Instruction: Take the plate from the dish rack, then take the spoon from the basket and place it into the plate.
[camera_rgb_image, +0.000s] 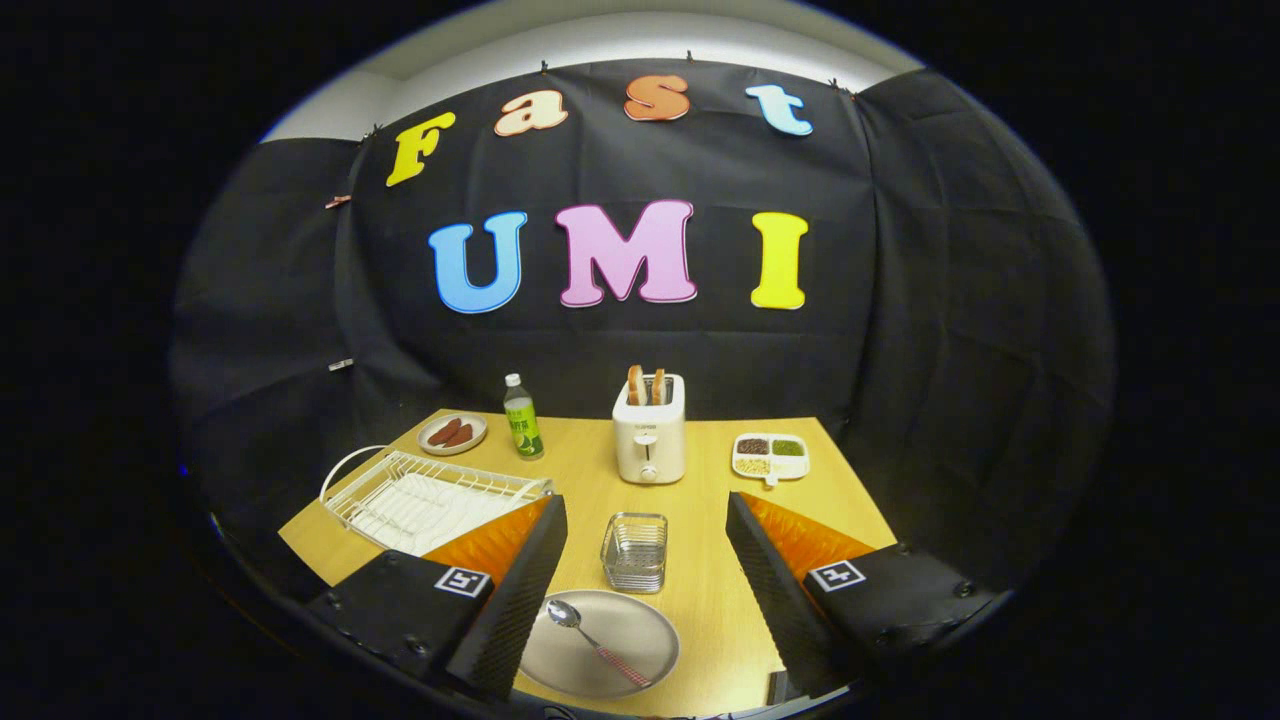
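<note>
- The gripper (645, 590) is hovering over the table (720, 600) with its jaws spread wide apart, holding nothing.
- The plate (600, 643) is lying on the table between the fingers, just in front of the basket (635, 552).
- The spoon (597, 640) is resting in the plate, bowl toward the basket, handle pointing away from it.
- The basket is sitting between the fingers, beyond the plate.
- The rack (430, 495) is standing left of the basket, partly behind the left finger.
- A toaster (650, 435) holding toast is standing behind the basket.
- A bottle (522, 418) and a small dish (452, 433) are sitting behind and left of the basket.
- A divided tray (770, 457) is sitting behind and right of it.
</note>
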